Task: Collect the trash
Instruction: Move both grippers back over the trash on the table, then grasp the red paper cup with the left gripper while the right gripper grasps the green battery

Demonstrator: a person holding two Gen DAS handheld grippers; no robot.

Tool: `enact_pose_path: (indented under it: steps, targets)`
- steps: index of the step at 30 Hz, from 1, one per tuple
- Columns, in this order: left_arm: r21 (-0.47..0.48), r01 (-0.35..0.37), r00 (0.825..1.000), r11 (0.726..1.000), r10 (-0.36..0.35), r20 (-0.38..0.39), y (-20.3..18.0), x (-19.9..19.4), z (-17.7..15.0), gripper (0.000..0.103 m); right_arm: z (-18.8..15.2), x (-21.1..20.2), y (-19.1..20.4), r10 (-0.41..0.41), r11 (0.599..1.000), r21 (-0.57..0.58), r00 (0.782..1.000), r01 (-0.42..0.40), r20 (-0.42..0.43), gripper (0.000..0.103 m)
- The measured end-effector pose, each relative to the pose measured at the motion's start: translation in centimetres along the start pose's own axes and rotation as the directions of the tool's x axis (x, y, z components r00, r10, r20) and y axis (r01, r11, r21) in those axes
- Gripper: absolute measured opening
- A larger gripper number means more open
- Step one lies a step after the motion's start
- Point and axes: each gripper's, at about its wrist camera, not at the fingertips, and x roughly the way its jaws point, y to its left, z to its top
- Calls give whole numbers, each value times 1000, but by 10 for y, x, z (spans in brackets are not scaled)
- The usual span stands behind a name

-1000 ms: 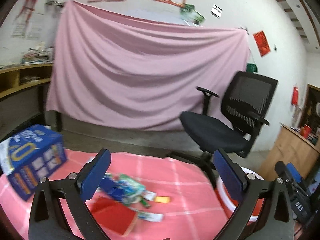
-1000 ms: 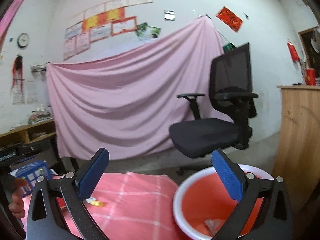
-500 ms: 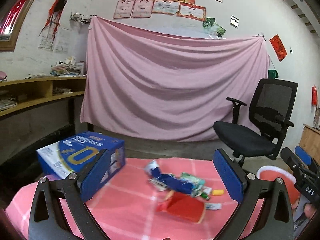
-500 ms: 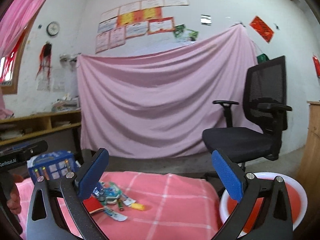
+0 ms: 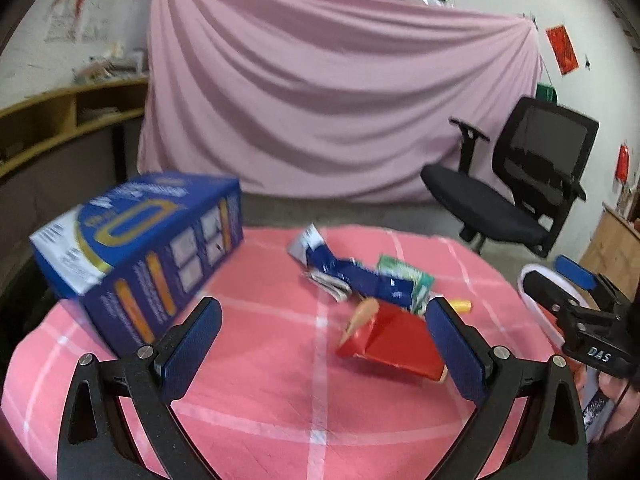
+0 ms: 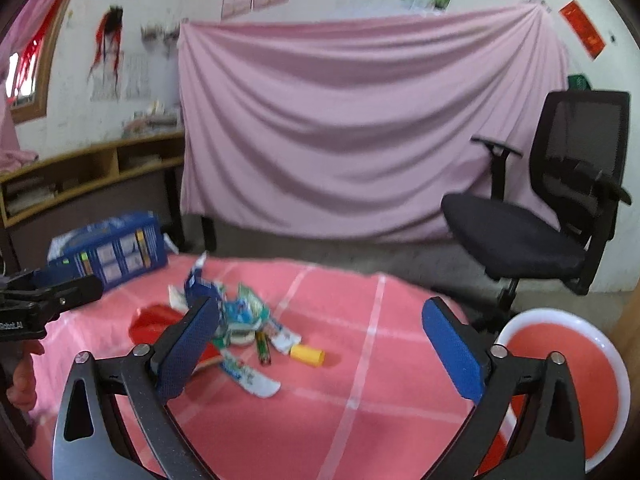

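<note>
Pink-checked tablecloth (image 6: 360,360) ahead, the trash pile (image 6: 236,320) lies just beyond both grippers' fingertips, left gripper (image 5: 320,344) spread empty, right gripper (image 6: 316,348) wide but just narrowing on nothing, and a hurried grab could scatter loose wrappers past the red bin (image 6: 560,364).
</note>
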Motion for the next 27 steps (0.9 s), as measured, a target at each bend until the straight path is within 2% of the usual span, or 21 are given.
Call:
enact_pose_path:
  steps: [1,3,5,7,9,11,13,16,22,27]
  targets:
    - [-1,21,999,1000,-21,-25,1,6,0,95,-2,4,0,7,1000,-2,1000,-7,-24,88]
    - [-6,59,995,998,-60,-77,2,16,2,79,-5,15,1,28,1000,-5,996,-28,-88,80]
    - [-10,88,988,996,-88,-127,1,25,3,57,-7,21,1,39,999,-6,991,-40,-124,73]
    - [-13,124,975,992,-124,-184,1,35,2,45,-8,30,3,60,998,-11,984,-63,-170,67]
    - [-8,155,962,988,-152,-224,-2,42,1,35,-8,38,5,79,996,-17,974,-84,-210,55]
    - [3,180,954,984,-174,-245,-6,46,1,25,-8,47,8,96,994,-27,965,-106,-246,47]
    - [32,183,955,983,-170,-244,-11,45,2,24,-8,56,11,116,991,-37,953,-131,-278,38]
    - [68,187,955,980,-165,-245,-16,43,3,21,-10,70,17,132,985,-62,934,-161,-333,32]
    - [98,204,949,974,-172,-263,-18,44,-1,17,-12,90,22,152,977,-73,899,-198,-410,24]
    - [116,230,933,966,-185,-307,-20,51,-1,16,-15,101,23,188,972,-39,870,-230,-455,19]
